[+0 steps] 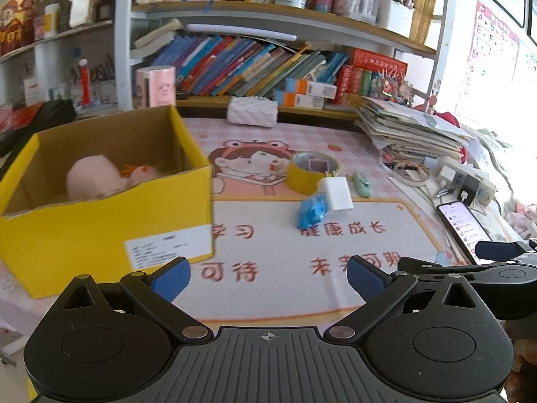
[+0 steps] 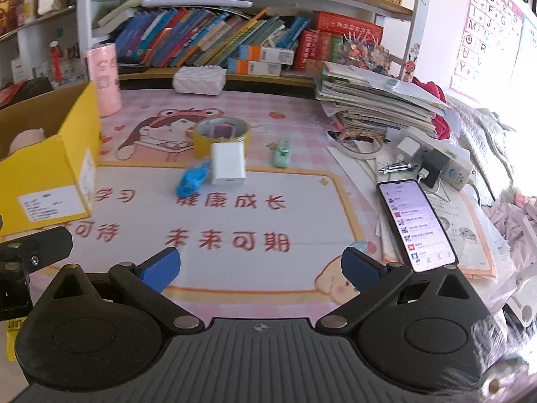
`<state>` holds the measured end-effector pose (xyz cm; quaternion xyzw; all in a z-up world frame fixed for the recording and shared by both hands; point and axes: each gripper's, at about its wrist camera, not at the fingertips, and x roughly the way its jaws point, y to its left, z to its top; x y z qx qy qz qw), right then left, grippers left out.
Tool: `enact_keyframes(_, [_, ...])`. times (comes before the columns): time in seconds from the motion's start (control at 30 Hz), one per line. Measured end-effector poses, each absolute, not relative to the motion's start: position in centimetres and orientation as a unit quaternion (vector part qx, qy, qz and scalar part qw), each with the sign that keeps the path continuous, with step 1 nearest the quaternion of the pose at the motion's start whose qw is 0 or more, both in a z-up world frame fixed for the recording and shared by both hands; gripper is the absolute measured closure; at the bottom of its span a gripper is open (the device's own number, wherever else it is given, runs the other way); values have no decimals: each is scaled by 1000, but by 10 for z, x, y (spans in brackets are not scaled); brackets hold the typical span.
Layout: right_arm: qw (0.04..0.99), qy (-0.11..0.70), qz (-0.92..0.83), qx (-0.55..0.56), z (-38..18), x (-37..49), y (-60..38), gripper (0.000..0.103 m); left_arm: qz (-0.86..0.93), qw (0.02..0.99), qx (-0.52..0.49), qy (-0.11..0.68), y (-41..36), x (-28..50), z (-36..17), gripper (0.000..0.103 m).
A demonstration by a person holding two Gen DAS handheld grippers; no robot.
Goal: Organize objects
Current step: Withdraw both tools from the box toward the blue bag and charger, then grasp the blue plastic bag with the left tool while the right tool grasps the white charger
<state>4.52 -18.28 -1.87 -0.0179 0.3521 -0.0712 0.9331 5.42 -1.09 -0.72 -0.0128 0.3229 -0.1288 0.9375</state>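
Note:
A yellow cardboard box (image 1: 100, 235) (image 2: 50, 174) stands at the left of the desk with a pink plush toy (image 1: 97, 176) inside. In the middle of the pink desk mat lie a white charger block (image 1: 337, 193) (image 2: 227, 163), a blue wrapped item (image 1: 312, 215) (image 2: 192, 177), a yellow tape roll (image 1: 307, 171) (image 2: 220, 134) and a small green item (image 1: 361, 183) (image 2: 282, 152). My left gripper (image 1: 268, 277) is open over the mat, just right of the box. My right gripper (image 2: 260, 268) is open too, nearer the front edge, holding nothing.
A lit phone (image 2: 416, 225) (image 1: 465, 226) lies at the right beside a power strip (image 2: 436, 164) with plugs. A stack of papers (image 2: 376, 100) sits at the back right, a white pouch (image 2: 199, 80) and a pink canister (image 2: 104, 79) at the back. Bookshelves rise behind.

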Motion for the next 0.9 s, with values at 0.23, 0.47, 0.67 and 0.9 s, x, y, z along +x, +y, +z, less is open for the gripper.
enact_keyframes(0.23, [937,344,-67,-14,-17,75,-204,0,-134,938,-13,319,-33,81,-5,2])
enact_keyframes(0.47, [935,351,-54,0,-19,106,-227,3,-129,937,-6,324,-54,104,-7,5])
enact_keyframes(0.67, [935,352,-44,8,-18,130,-240,13,-119,933,-3,339,-66,125,-11,23])
enact_keyframes(0.9, [935,354,-13,16,-20,156,-251,21,-117,920,15,375,-86,153,-25,37])
